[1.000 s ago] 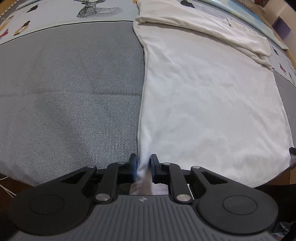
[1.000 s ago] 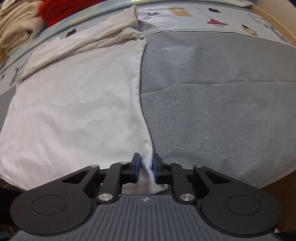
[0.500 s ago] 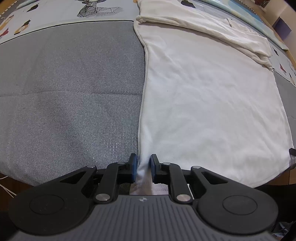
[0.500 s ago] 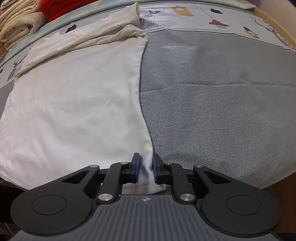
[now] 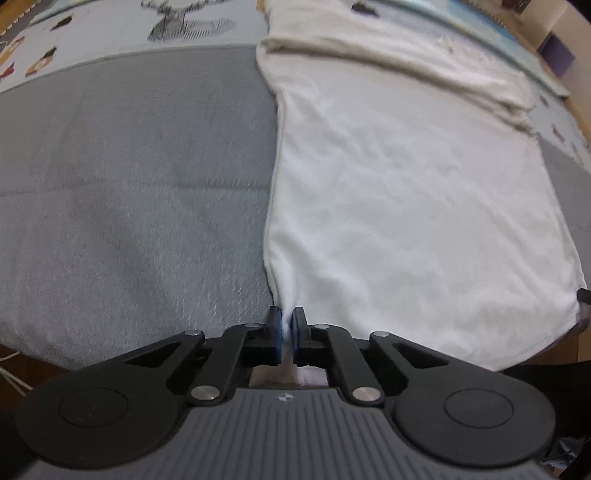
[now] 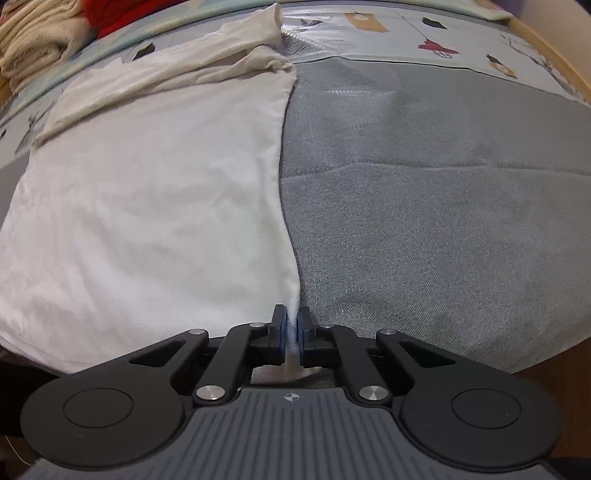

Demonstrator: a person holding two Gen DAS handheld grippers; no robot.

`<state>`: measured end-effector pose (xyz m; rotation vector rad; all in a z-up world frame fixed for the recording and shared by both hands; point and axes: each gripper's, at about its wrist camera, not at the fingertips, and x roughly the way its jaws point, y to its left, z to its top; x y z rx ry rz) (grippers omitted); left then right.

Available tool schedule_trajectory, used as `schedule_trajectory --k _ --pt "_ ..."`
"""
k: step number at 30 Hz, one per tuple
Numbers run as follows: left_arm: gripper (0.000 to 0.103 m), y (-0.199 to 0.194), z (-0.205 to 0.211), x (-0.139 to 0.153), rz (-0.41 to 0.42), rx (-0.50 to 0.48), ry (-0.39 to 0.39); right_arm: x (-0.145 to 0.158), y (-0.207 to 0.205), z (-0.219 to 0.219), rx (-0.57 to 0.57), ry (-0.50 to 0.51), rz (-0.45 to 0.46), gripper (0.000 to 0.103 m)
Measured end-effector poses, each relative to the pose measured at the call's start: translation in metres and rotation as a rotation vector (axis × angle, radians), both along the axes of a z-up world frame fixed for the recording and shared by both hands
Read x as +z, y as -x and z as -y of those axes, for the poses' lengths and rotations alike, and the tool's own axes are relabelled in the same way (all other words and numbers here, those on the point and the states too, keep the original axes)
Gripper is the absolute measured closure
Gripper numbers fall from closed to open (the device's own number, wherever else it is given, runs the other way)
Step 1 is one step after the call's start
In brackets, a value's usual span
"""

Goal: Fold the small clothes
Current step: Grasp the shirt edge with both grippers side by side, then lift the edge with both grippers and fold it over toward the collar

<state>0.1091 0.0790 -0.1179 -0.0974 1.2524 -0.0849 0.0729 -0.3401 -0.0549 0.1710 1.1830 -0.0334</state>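
White shirt lay flat on the grey cover of the bed, hem nearest the cams, sleeves folded across the top toward 12. Left gripper had its jaws clamped on the hem corner at 6 in left view; right gripper was clamped likewise on the opp. corner. Patterned sheet beyond at 12; cream & red clothes pile at 11 in right view.

Home setting, prob. bedroom or kids' room. Evidence: grey woven mat w/ cartoon-print border (deer, small figures), wooden edge far right, folded cream and red textiles piled far left.
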Motion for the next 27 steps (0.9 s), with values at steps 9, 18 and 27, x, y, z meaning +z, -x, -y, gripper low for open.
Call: schedule_trajectory --k 9,18,27 --pt "0.098 0.016 0.008 0.024 0.128 -0.023 0.023 0.039 0.010 0.011 -0.061 -0.082 0.178 0.099" --pt "0.099 0.046 0.011 0.065 0.271 -0.026 0.092 0.073 0.018 0.013 -0.060 -0.114 0.295 0.099" --pt "0.099 0.087 -0.004 0.131 0.369 0.024 0.236 0.143 0.068 0.023 -0.077 -0.163 0.454 0.100"
